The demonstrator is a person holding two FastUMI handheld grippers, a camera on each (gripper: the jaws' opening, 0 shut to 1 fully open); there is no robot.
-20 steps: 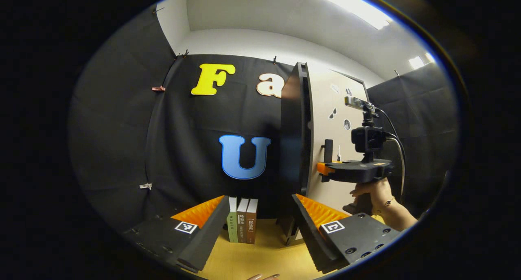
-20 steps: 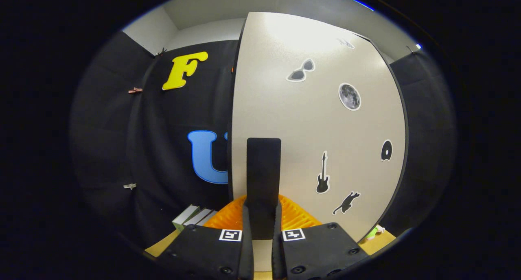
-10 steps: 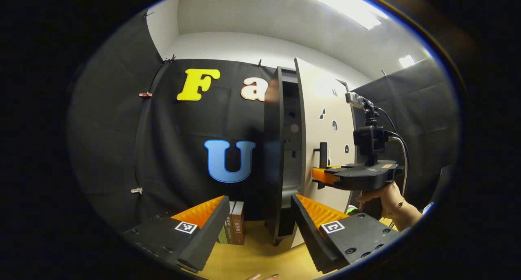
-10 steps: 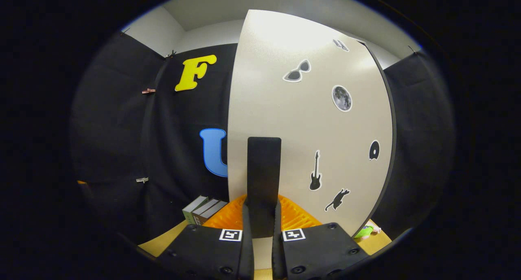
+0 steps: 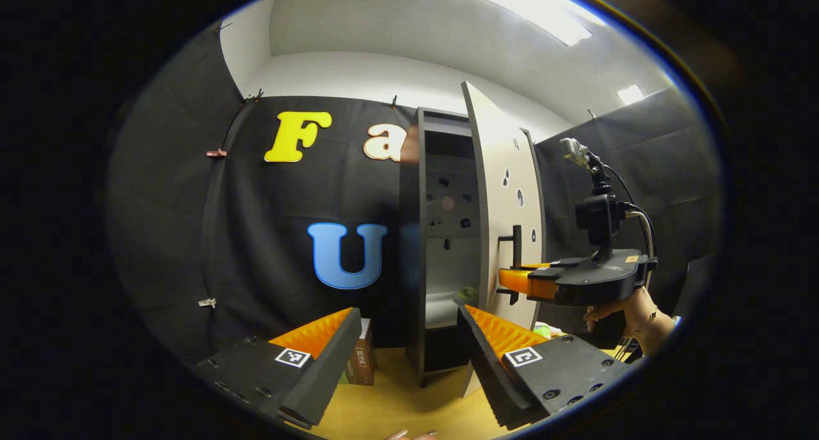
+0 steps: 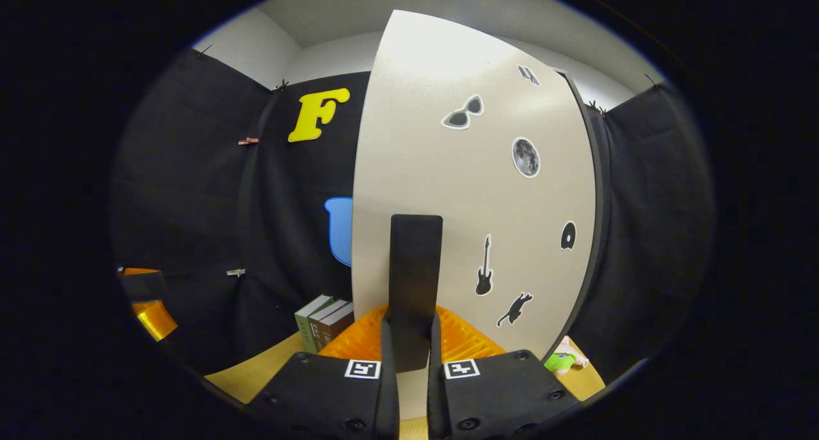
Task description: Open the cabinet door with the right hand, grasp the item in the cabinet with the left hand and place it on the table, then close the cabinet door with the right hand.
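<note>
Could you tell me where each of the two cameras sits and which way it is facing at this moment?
Left gripper view: rides on the left tongs, held open, facing the cabinet and its open inside; beyond, the right tongs at the door handle, with a hand.
Right gripper view: rides on the right tongs, shut on the door handle, facing the door close up.
Shared: door, handle, books, yellow table.
</note>
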